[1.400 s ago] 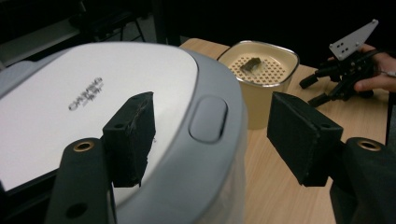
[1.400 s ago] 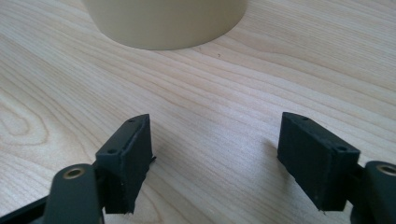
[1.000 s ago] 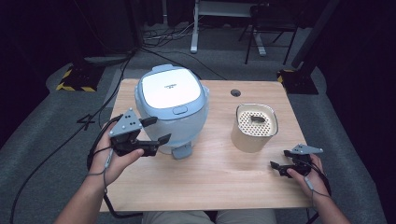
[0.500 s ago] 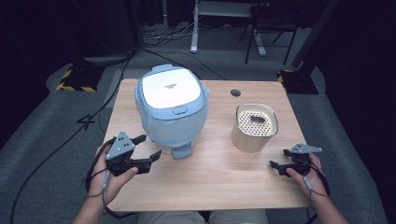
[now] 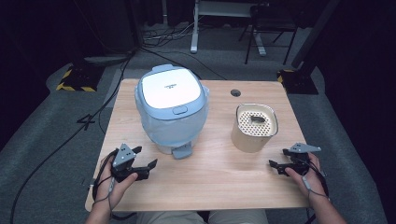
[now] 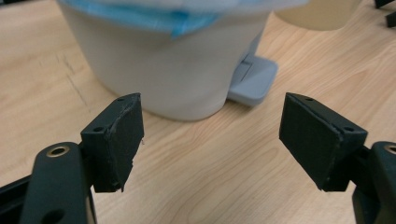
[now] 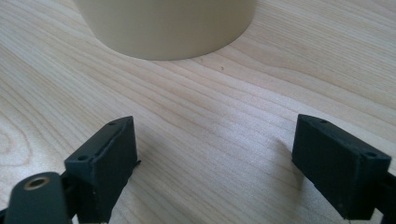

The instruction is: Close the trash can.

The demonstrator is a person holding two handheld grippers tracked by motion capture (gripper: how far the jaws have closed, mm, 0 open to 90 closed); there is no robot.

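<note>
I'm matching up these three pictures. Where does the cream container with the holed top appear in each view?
High view: the cream container stands right of centre on the table, right of the blue bin.
Left gripper view: its base at the top right.
Right gripper view: its base across the top.
Shared landmark: the pale wood table.

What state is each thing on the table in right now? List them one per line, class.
Rice cooker: lid shut, upright.
Beige pot: upright, perforated insert seated in its top.
Left gripper: jaws open, empty, near the table's front edge.
Right gripper: jaws open, empty, in front of the pot.
</note>
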